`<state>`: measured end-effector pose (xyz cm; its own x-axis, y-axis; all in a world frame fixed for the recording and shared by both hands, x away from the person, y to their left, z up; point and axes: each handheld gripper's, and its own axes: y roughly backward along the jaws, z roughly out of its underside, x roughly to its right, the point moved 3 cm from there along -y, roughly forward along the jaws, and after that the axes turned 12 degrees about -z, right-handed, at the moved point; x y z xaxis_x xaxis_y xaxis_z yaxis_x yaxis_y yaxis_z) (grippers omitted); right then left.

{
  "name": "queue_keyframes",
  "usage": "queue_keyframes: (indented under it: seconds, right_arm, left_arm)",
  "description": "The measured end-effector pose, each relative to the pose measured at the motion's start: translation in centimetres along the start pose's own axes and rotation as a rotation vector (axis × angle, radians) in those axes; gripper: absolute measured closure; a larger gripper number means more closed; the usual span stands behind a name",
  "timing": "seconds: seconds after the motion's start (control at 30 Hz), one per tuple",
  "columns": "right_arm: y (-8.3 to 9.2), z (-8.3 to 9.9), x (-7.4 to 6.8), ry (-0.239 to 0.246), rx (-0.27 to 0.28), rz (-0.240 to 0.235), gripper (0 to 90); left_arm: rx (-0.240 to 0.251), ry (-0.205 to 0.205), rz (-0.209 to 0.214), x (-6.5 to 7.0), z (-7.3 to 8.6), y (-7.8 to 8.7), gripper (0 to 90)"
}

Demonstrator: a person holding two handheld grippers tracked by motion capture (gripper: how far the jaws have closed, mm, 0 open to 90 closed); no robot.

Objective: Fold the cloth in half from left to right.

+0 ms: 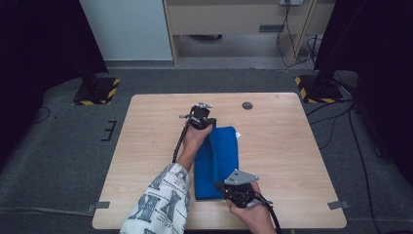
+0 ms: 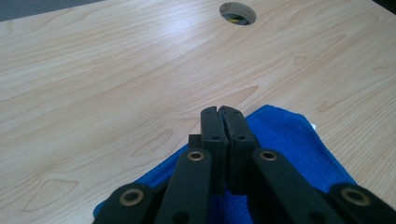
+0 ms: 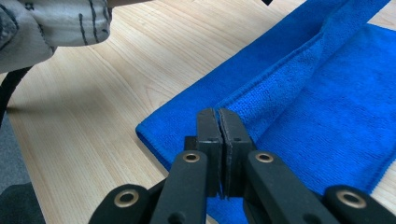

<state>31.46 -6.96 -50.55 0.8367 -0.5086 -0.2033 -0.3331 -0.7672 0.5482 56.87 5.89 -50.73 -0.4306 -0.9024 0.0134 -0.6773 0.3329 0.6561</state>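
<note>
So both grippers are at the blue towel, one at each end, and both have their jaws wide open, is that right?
Not quite. The left gripper and right gripper are at opposite ends of the blue towel, but their jaws are shut, not wide open. Each gripper view shows its two jaws pressed together over the towel's edge; whether cloth is pinched between them I cannot tell.

I see a light wooden table (image 1: 146, 146) with a round cable hole (image 1: 247, 105) near its far edge. A folded blue towel (image 1: 221, 156) lies flat on it, near the middle.

One blue towel (image 1: 217, 161), two grippers (image 1: 200, 117) (image 1: 237, 191).
</note>
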Motion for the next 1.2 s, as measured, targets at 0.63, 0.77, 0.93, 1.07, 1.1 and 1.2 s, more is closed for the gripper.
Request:
queue_keyframes:
  seconds: [0.63, 0.77, 0.93, 1.07, 1.1, 1.2]
  right_arm:
    - [1.8, 1.7, 0.8, -0.006, -0.034, 0.026, 88.5]
    - [2.1, 2.0, 0.9, -0.015, -0.032, 0.022, 88.5]
    - [2.2, 2.1, 1.1, -0.026, -0.035, 0.018, 88.4]
    - [2.2, 2.4, 1.6, -0.035, -0.052, 0.020, 82.6]
    - [2.3, 2.4, 1.8, -0.035, -0.048, 0.034, 77.9]
    - [2.5, 2.5, 2.5, -0.060, -0.040, 0.062, 60.4]
  left_arm:
    - [-0.009, -0.011, 0.010, 2.7, -1.1, -1.0, 88.3]
    - [-0.025, -0.022, 0.010, 3.1, -0.9, -1.4, 88.3]
    - [-0.036, -0.025, 0.007, 3.3, -0.6, -1.9, 88.1]
    - [-0.035, -0.023, -0.004, 3.3, -0.5, -2.1, 74.2]
    - [-0.032, -0.016, -0.005, 3.2, -0.6, -2.1, 64.5]
    - [-0.016, -0.001, 0.022, 3.0, -0.6, -1.8, 46.5]
